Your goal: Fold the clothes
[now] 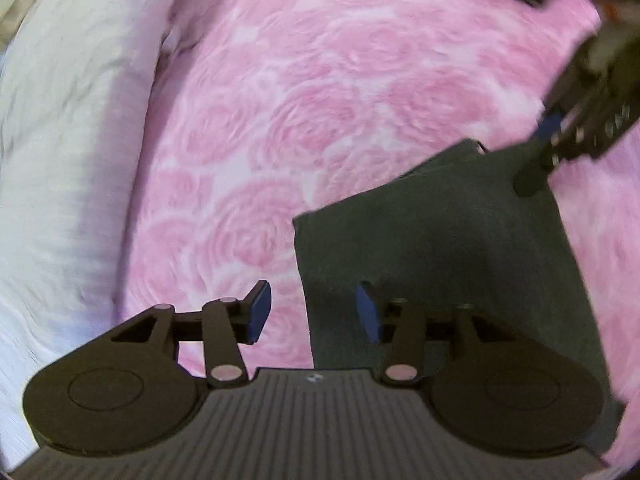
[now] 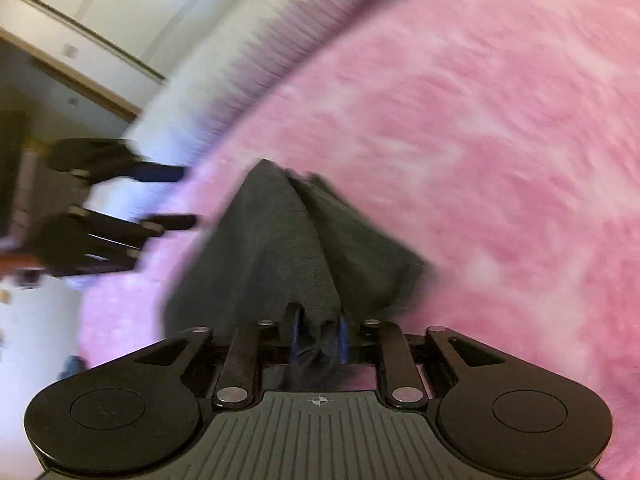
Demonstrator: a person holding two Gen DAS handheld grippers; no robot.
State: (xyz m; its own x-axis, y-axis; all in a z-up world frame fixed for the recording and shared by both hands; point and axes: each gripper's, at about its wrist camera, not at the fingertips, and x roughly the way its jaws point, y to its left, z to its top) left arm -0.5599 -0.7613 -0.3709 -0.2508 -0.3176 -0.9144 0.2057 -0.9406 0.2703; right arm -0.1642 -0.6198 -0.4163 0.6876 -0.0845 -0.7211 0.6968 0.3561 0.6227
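Covering nearly everything in both views, a pink blanket (image 1: 360, 80) with a rose pattern lies spread over the bed. Along its left edge in the left wrist view runs a white pillow (image 1: 68, 128), rumpled and long. On the blanket lies a dark grey garment (image 1: 440, 248), folded into a rough rectangle with a straight left edge and a corner pointing away; in the right wrist view it rises in a ridge (image 2: 280, 232) toward the camera. The left hand-held gripper (image 1: 314, 312) hangs above the garment's left edge with its blue pads apart and nothing between them: one pad is over the blanket, the other over the cloth. The right hand-held gripper (image 2: 318, 338) has its jaws narrowly parted with a bunch of the dark cloth caught between the blue pads; whether they still press on it is hard to tell through the blur.
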